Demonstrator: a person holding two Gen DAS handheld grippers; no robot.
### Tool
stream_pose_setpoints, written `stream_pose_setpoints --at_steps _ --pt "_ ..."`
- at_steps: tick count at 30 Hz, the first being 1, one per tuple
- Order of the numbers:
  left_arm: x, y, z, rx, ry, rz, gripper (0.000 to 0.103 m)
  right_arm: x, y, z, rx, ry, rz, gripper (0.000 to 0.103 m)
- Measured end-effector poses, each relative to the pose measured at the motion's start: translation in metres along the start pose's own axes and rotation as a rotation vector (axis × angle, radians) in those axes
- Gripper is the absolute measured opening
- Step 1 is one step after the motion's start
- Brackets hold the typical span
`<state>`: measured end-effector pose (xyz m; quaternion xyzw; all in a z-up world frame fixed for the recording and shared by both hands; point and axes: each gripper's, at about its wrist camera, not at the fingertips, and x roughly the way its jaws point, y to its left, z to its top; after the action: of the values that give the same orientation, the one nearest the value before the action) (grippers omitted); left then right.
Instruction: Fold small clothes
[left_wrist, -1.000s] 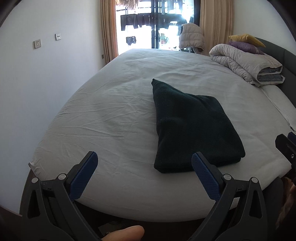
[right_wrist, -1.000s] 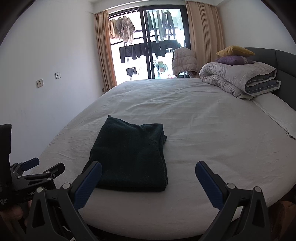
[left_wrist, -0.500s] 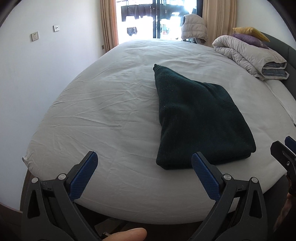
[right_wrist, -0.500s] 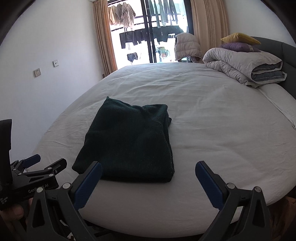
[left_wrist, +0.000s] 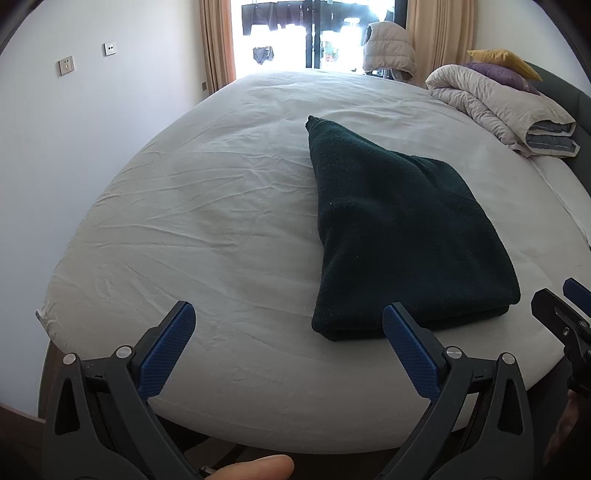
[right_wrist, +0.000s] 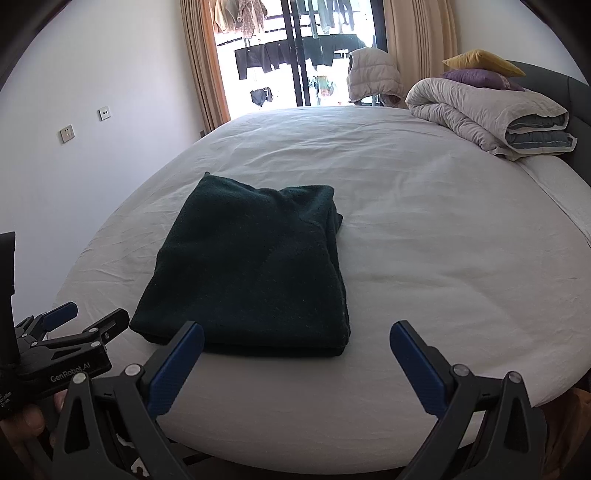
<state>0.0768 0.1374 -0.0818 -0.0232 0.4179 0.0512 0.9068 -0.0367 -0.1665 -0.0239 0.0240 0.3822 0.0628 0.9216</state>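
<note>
The dark green knitted garment (right_wrist: 251, 266) lies folded on the white-sheeted bed (right_wrist: 424, 236); both grippers, left (left_wrist: 288, 350) and right (right_wrist: 295, 363), gape empty at six o'clock. Folding looks finished; next likely another fold or stowing.

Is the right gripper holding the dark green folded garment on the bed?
No, the right gripper is open and empty, short of the dark green folded garment lying on the white bed sheet.

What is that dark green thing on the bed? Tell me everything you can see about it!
The dark green garment looks like soft, fuzzy knit or fleece. It is folded into a thick, roughly rectangular stack with layered edges showing along its near and right sides. It lies flat near the bed's front edge, resting only on the wrinkled white sheet. One far corner pokes out to a point. Neither gripper touches it; both are open and empty in front of it.
</note>
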Motion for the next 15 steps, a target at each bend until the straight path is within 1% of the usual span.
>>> stream_pose_setpoints --at_steps 15 --pt "0.0034 -0.0017 -0.0012 -0.003 0.005 0.0 0.103 0.0032 -0.0016 -0.0012 0.021 0.008 -0.006 0.103"
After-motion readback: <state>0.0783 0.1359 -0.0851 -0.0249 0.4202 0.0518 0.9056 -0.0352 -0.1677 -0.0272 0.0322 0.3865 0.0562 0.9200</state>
